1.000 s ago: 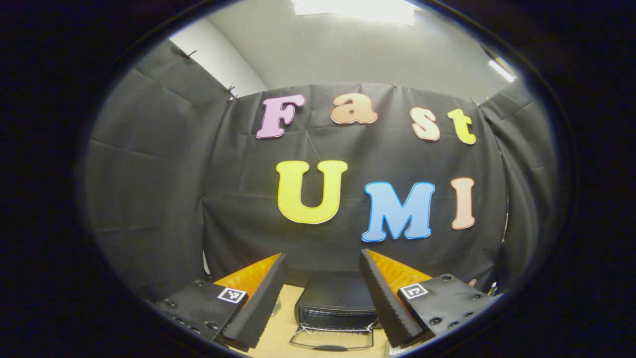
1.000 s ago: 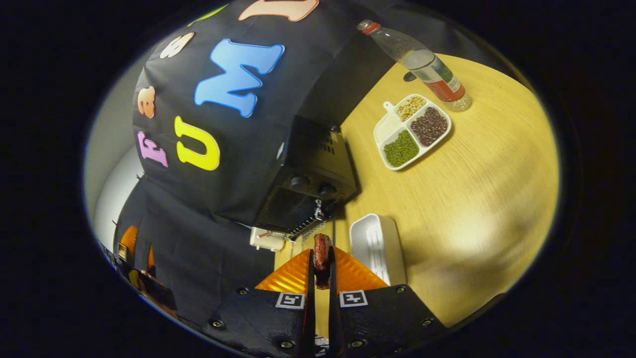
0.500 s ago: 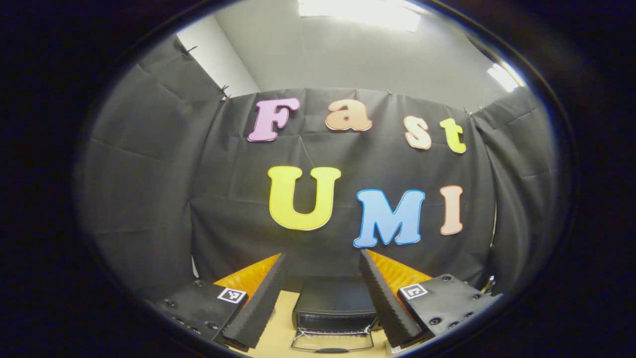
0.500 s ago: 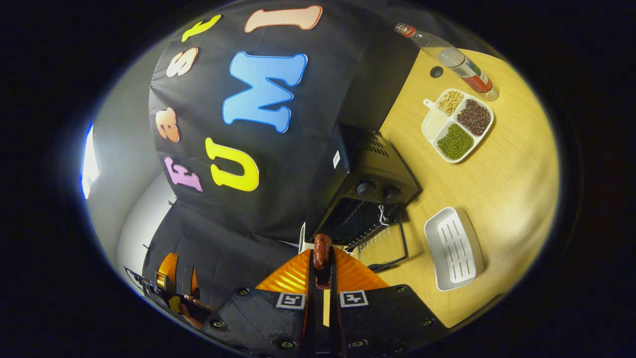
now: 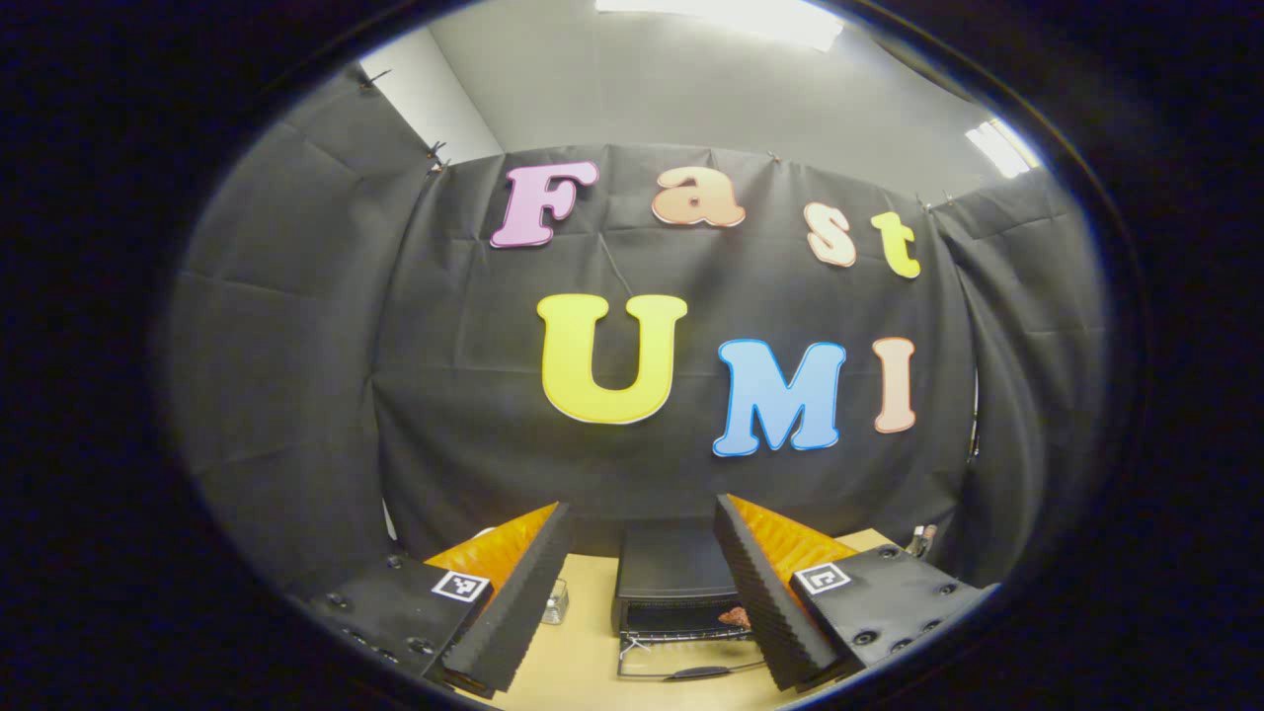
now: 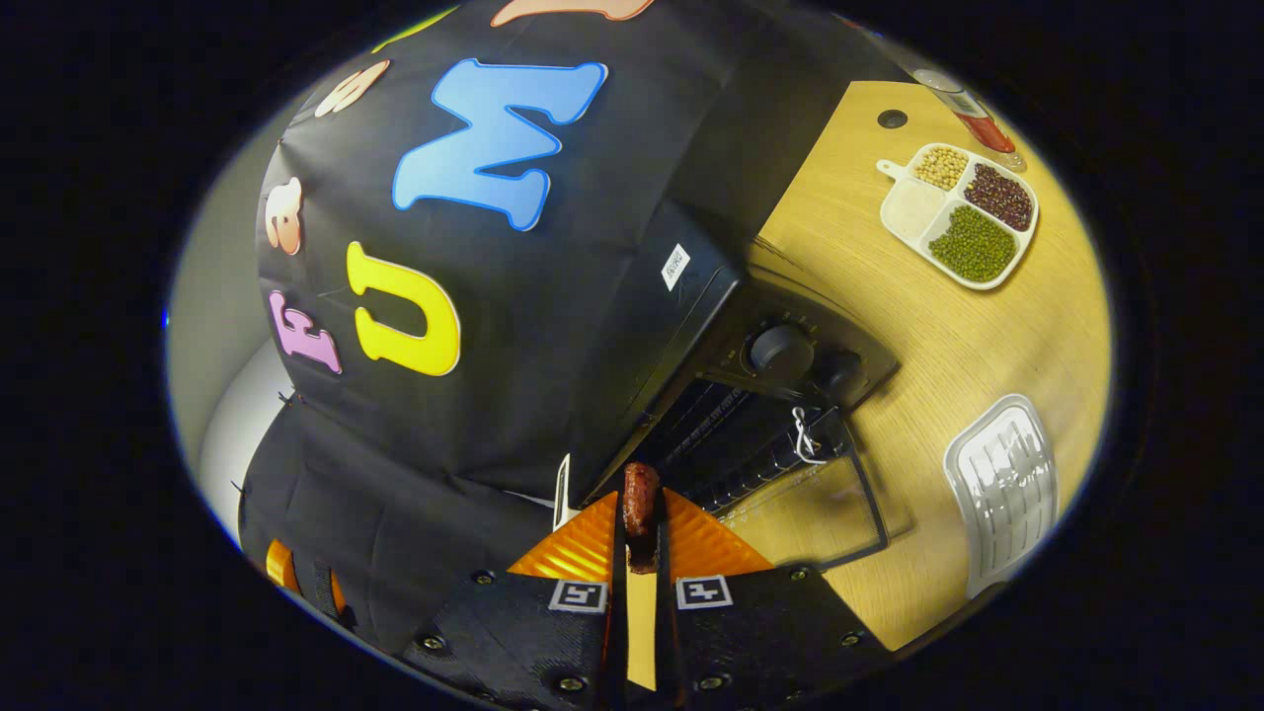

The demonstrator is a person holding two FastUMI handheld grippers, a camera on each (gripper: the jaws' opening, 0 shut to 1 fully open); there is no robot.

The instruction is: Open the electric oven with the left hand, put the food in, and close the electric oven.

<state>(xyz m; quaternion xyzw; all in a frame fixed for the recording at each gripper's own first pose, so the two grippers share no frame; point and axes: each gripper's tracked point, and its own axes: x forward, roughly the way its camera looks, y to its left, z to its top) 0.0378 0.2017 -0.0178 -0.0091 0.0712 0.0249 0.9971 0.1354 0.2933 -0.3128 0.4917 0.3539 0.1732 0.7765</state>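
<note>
- The right gripper [image 6: 640,553] has its jaws nearly closed on the food [image 6: 640,499], a small reddish-brown piece of what looks like meat, pinched between the 2 fingertips with its upper end standing out past them.
- The oven [image 6: 750,365] sits just ahead of those jaws and a little to their right; its door [image 6: 810,513] is folded down flat on the table [image 6: 948,326], and the rack [image 6: 736,449] lies bare in the mouth.
- The food is probably light and somewhat soft, perhaps greasy. A squeeze across its middle, as now, should hold it; pressing harder could squash it or let it slide out.
- The white tray [image 6: 1002,484] lies well to the right of the jaws, and a bean dish [image 6: 963,212] lies far beyond it.
- The left gripper [image 5: 642,583] has its jaws wide apart and holds nothing. In the left gripper view the oven [image 5: 671,583] shows between the 2 fingers, well ahead and below, with the food [image 5: 734,616] at its mouth near the right finger.
- The door looks stiff and hinged at its lower edge. The dark handle bar [image 5: 689,673] along its free edge is the likely place to take hold for closing.
</note>
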